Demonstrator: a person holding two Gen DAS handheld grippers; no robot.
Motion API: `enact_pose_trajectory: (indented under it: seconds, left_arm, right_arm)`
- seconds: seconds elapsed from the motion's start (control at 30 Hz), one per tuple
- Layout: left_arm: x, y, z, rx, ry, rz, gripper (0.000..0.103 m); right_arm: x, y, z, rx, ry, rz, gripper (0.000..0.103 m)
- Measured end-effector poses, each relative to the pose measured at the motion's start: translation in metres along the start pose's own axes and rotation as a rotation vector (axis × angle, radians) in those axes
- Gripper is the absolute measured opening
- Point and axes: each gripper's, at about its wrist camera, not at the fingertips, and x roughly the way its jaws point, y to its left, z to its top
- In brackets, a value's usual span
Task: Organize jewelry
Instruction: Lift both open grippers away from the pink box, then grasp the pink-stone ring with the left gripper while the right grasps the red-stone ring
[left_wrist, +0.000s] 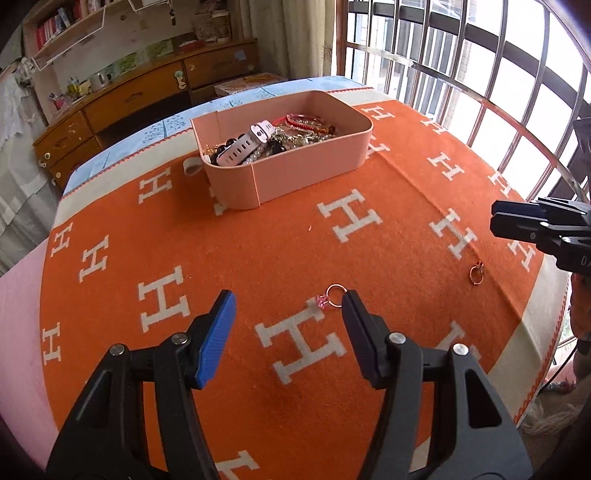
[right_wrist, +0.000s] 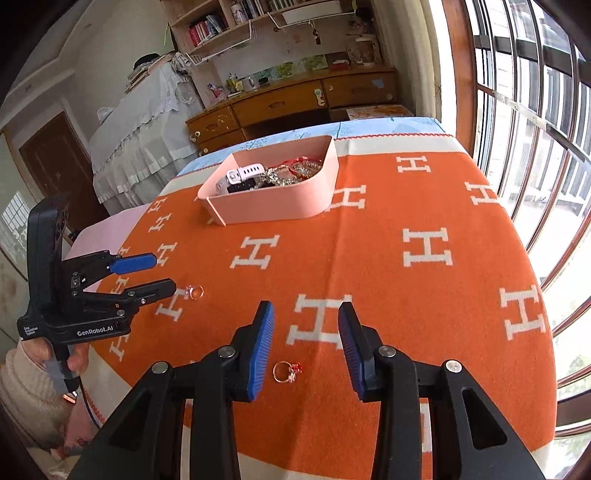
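I have most of the jewelry already sitting in the pink box (left_wrist: 295, 173) toward the far side of the counter (left_wrist: 258, 251): a white watch strap (left_wrist: 245, 146), red bracelets (left_wrist: 306, 121) and a tangle of beads and chains piled inside. By my reading the sorting is nearly finished, with two loose rings left on the orange cloth.

My left gripper (left_wrist: 288, 310) hovers low over the counter with its jaws wide apart. The pink-stone ring (left_wrist: 330, 297) lies just at the tip of its right-hand pad, not yet between the two, so I would need to shift a little toward it before closing.

My right gripper (right_wrist: 306, 339) also has its jaws apart and holds nothing. The red-stone ring (right_wrist: 286, 370) lies on the cloth close under it, nearer the left-hand pad (right_wrist: 260, 350) than the middle of the gap.

What remains, as I judge it: pinch each ring, carry it across to the box, and drop it in. Both rings are thin and lie flat on soft fabric, so a clean pinch may be fiddly
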Motion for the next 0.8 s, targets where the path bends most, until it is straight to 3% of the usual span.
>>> enact_pose_trajectory:
  seconds: [0.13, 0.3, 0.6, 0.8]
  left_arm:
    - [0.012, 0.004, -0.003, 0.03, 0.026, -0.045, 0.042]
    - [0.022, -0.005, -0.005, 0.132, 0.044, -0.052, 0.035]
    - [0.029, -0.014, 0.005, 0.218, 0.039, -0.062, 0.032]
    - [0.03, -0.029, 0.006, 0.267, 0.019, -0.061, 0.012]
  right_arm:
    - [0.003, -0.001, -0.011, -0.013, 0.017, 0.006, 0.036]
    - [0.003, 0.004, -0.017, -0.049, 0.016, 0.0, 0.036]
    - [0.009, 0.01, -0.013, -0.082, 0.028, -0.003, 0.036]
    - [0.011, 0.011, -0.015, -0.118, 0.033, -0.016, 0.036]
